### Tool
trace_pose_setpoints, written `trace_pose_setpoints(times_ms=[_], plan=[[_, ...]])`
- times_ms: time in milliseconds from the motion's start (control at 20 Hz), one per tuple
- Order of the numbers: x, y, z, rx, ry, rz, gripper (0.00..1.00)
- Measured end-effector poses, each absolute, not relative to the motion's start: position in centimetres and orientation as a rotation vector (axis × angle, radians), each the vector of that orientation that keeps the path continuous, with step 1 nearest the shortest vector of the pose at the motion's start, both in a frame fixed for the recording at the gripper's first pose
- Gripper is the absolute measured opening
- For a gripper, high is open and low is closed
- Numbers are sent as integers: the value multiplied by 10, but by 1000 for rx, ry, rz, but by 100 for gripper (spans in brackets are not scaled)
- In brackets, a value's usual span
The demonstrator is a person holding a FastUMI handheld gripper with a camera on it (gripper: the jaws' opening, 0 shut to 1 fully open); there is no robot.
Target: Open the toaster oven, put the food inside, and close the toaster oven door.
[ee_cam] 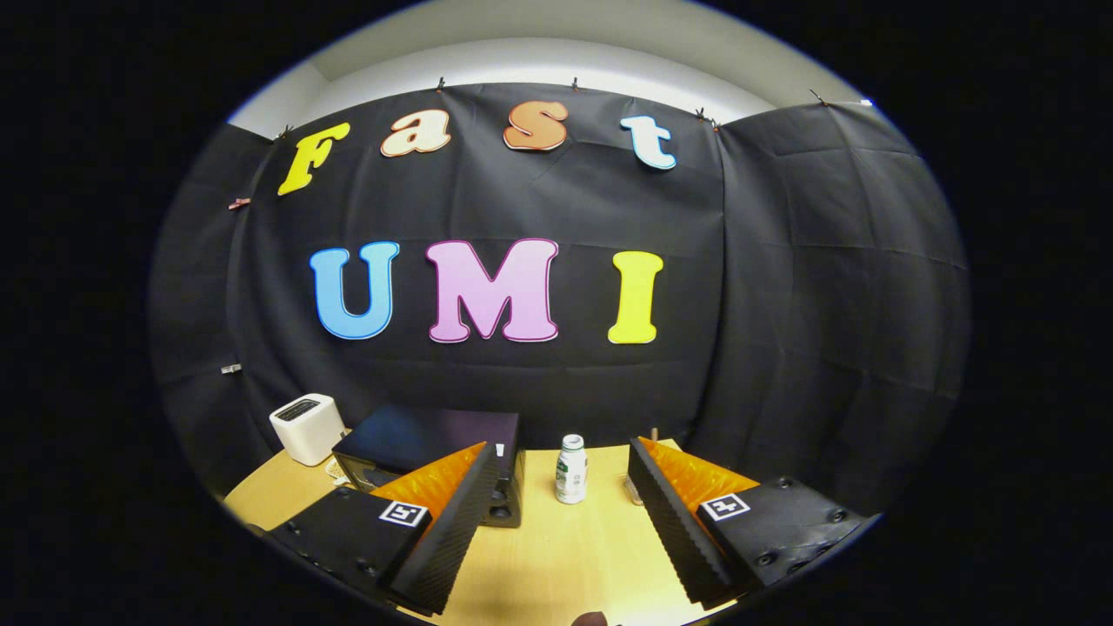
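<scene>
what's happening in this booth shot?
A hand-held tool hangs open above a wooden table, gripping nothing. A small white bottle stands beyond the fingers, in line with the gap between them. The black toaster oven sits behind the left finger, which hides its front, and a white toaster stands further left. Nothing has been handled yet.

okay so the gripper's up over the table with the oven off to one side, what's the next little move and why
Probably swing toward the oven and lower to its front. The gripper is open and empty, its fingers wide apart around a bottle standing beyond them, while the oven sits partly behind one finger, beside a white toaster. Its door is not clearly visible.
</scene>
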State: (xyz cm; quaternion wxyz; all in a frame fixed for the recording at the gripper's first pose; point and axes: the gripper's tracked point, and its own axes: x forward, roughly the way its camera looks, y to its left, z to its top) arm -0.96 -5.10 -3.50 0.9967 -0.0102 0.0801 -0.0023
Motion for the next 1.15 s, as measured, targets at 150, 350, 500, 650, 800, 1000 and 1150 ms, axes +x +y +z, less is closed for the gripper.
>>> trace_pose_setpoints(times_ms=[150,350,500,650,800,1000,1150], plan=[[-19,-79,-19,1,116,-26,98],[-31,-107,-2,-22,44,-32,98],[-38,-113,-2,-8,40,-35,98],[-40,-114,3,-34,11,-24,97],[-42,-107,3,-41,3,-8,97],[-39,-108,3,-33,7,-10,97],[-39,-109,3,-24,5,-14,97]])
